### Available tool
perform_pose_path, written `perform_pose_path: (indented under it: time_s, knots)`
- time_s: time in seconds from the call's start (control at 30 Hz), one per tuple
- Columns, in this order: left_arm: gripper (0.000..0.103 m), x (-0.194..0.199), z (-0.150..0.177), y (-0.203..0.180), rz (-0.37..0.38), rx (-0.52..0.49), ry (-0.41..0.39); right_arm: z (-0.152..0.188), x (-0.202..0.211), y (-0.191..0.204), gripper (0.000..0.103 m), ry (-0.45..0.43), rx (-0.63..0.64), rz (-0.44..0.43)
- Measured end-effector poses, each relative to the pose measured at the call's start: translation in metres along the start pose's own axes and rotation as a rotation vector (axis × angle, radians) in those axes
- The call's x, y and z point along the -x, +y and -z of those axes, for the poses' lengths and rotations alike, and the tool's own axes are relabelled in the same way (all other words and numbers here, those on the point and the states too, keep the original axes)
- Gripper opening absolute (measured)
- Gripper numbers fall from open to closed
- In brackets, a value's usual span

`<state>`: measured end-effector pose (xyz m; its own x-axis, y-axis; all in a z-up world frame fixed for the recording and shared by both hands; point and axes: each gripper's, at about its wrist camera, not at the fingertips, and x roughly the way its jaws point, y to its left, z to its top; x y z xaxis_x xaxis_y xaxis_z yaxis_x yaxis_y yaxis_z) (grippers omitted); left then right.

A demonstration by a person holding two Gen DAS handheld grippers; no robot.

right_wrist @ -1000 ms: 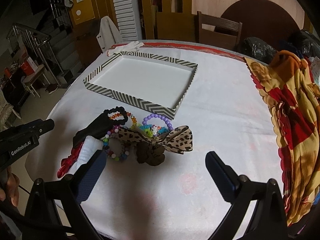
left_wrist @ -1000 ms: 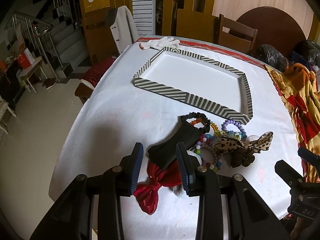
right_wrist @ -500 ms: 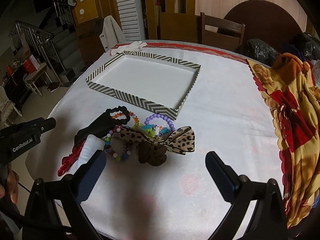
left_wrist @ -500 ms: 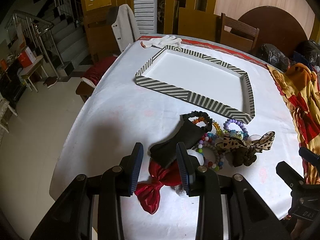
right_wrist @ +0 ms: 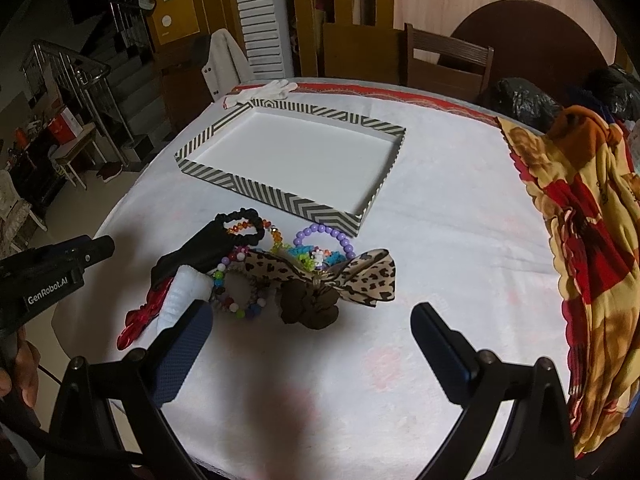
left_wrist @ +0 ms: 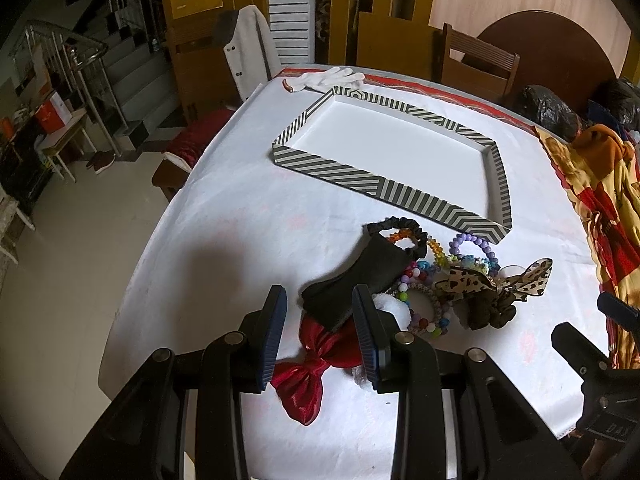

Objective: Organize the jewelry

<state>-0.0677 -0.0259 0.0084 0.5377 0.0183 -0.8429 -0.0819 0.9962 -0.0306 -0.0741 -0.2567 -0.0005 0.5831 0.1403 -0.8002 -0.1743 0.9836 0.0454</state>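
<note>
A pile of hair and bead jewelry lies on the white table in front of a striped tray (left_wrist: 348, 176) (right_wrist: 280, 196), whose white inside holds nothing. The pile has a black headband (left_wrist: 360, 276) (right_wrist: 200, 252), a red bow (left_wrist: 312, 376), a leopard bow (right_wrist: 320, 272), a brown scrunchie (right_wrist: 308, 304), a purple bead bracelet (right_wrist: 324, 230) and a many-coloured bead bracelet (right_wrist: 236, 308). My left gripper (left_wrist: 320, 320) hovers open above the headband's near end and the red bow, touching neither. My right gripper (right_wrist: 312, 344) stands wide open just short of the scrunchie.
A white glove (left_wrist: 332, 78) lies behind the tray. A yellow and red cloth (right_wrist: 592, 240) drapes over the table's right side, with black bags (right_wrist: 520, 100) beyond it. A wooden chair (right_wrist: 448, 56) stands at the far edge. The table's left edge drops to the floor.
</note>
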Motion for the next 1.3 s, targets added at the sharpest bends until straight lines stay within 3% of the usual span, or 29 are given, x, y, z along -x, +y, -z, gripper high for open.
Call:
perform_pose_path:
  time_s: [0.7,1.07,1.3]
  knots:
    - [0.042,-0.001,0.002,0.010,0.006,0.016,0.020,0.003,-0.007,0.002,0.101,0.028,0.000,-0.002]
    - [0.042,-0.011,0.007,0.064,0.093,0.138,0.119,0.018,-0.017,-0.025,0.097,0.042,-0.036,-0.068]
    - [0.042,-0.030,0.037,0.051,0.181,0.043,0.220,0.040,-0.034,-0.054,0.085,0.098,-0.086,-0.087]
